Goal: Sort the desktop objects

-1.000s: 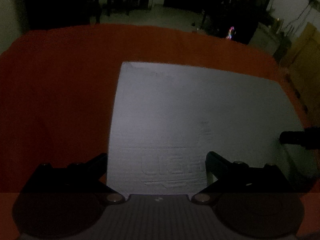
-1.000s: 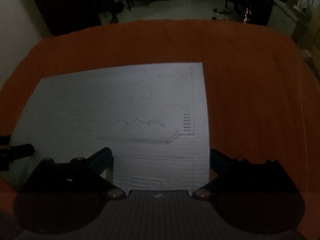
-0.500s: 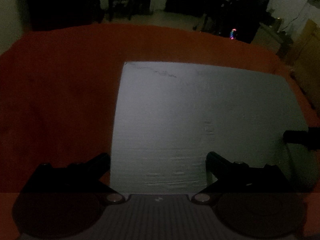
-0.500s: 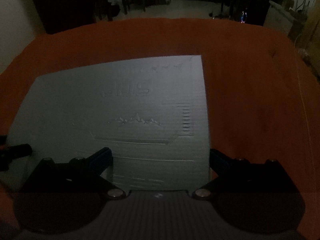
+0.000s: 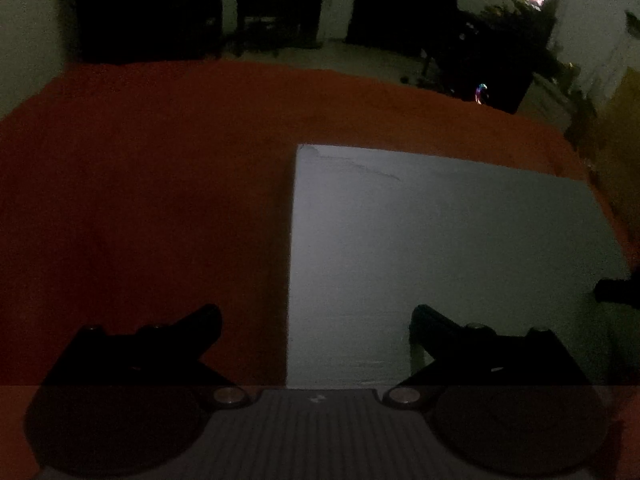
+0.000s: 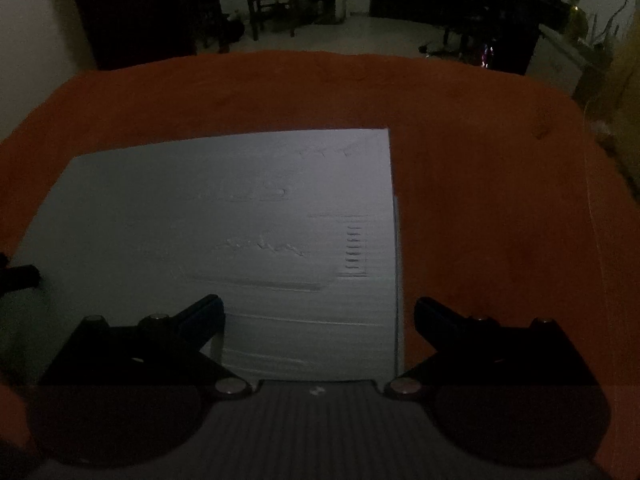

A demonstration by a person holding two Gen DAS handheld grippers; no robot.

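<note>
Both jaws wide apart, empty.

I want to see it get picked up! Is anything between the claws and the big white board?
Nothing visible. The white board lies bare on the orange cloth; the open right claw and open left claw straddle its edges.

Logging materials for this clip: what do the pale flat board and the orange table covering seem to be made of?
Pale board: probably foam or corrugated plastic sheet, matte; fine parallel ribbing and pressed-in embossed marks show, though dim light leaves it open. Orange covering: looks like cloth, matte and soft, with rumpled, rounded edges draping over the table.
</note>
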